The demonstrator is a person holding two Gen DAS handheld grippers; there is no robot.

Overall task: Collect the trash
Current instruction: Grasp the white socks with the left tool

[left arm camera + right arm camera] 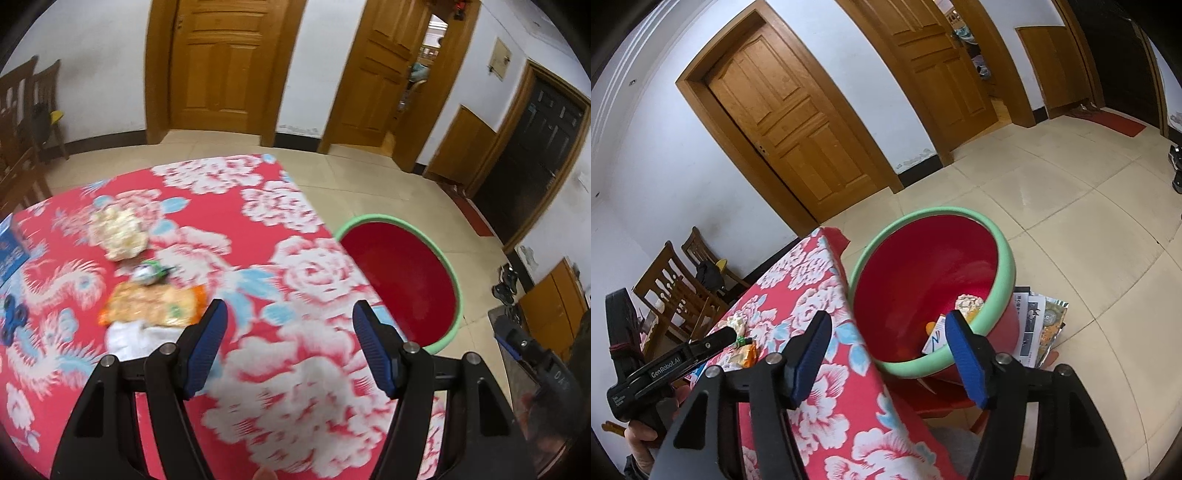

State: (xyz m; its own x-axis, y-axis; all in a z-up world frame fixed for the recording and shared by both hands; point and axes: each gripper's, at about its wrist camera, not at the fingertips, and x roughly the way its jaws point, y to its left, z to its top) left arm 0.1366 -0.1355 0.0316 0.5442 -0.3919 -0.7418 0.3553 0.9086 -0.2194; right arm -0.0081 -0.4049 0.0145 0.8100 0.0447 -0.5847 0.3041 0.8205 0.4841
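Left gripper (290, 325) poised over a red floral tablecloth (258, 229), blue pads spread wide with nothing between them, only printed cloth showing in the gap. Ahead and to the left of those pads, a loose cluster of trash on the cloth: a crumpled pale wad (118, 230) farthest off, a small silvery-green wrapper (149, 273) nearer, an orange snack packet (155, 304) nearer still, and a white tissue (129, 338) just beside the packet's near edge, close to the left pad. At the far left edge of the cloth, a blue box (11, 251) and a dark blue spinner (13, 317), both partly cut off. Past the table's right edge, down on the tiled floor, a red basin with a green rim (373, 218). Right gripper (886, 334) released too, pads parted and empty, hovering at the table's corner and aimed toward that same basin (875, 247), which stands touching or just beside the hanging cloth (798, 280). Inside the basin, already-dropped trash: a pale crumpled lump (967, 302), a bit of orange (931, 326) and a white-and-blue carton (934, 339), partly hidden behind the right pad. Behind the basin, a stack of printed papers (1034, 317) on the floor. Other handheld tool (676, 360) visible low on the left in the right-wrist view, gripped by a hand (639, 439).
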